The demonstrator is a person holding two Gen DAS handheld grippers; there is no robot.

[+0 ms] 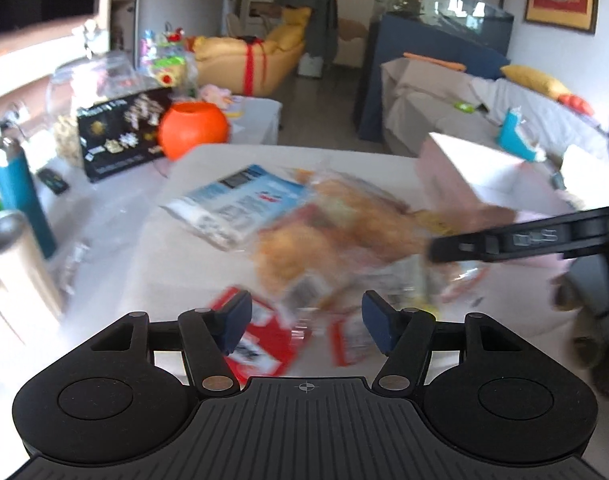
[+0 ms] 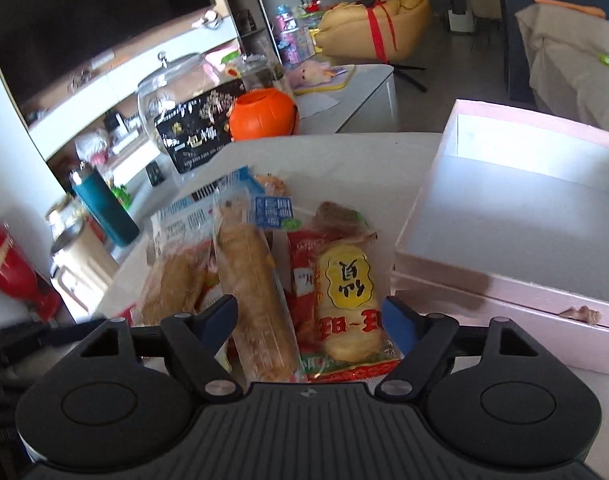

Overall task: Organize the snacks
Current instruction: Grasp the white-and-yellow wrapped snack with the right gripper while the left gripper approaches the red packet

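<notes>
A pile of snack packets lies on the white table. My right gripper is open just above the pile, its blue pads on either side of a long bread packet and a yellow rice-cracker packet. To the right of the pile stands an open pink box with nothing in it. My left gripper is open over red-and-white packets, which are blurred. Beyond them lie a blue-and-white packet and bread packets. One of the right gripper's black fingers reaches in from the right.
An orange pumpkin bucket, a black printed box and a glass jar stand on a side counter at the far left. A teal bottle and a metal bin stand at the left. Sofas lie beyond the table.
</notes>
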